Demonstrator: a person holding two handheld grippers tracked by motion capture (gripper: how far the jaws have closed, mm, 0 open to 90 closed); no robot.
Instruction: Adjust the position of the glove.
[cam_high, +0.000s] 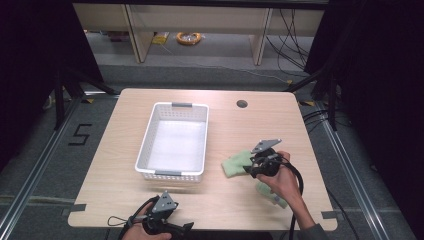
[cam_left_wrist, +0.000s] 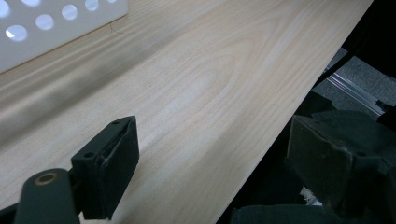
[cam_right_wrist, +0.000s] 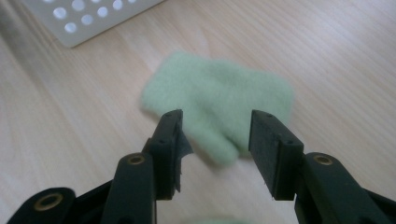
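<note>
A pale green fleece mitten (cam_high: 234, 165) (cam_right_wrist: 219, 98) lies flat on the wooden table (cam_high: 225, 130), right of the white basket (cam_high: 145, 145). My right gripper (cam_high: 249, 170) (cam_right_wrist: 215, 116) hovers over the mitten's thumb side. Its jaws are open, with the thumb below the gap and neither pad pressing on it. A second green mitten (cam_high: 271, 193) lies closer to the front, partly under the right hand. My left gripper (cam_high: 186, 227) (cam_left_wrist: 212, 128) rests at the table's front edge, open and holding nothing.
The perforated basket (cam_left_wrist: 56, 32) (cam_right_wrist: 88, 18) stands empty at the table's middle left. A round cable hole (cam_high: 242, 104) sits at the back right. Beyond the table are shelving legs, cables and a dark curtain. Black frame rails run along both sides.
</note>
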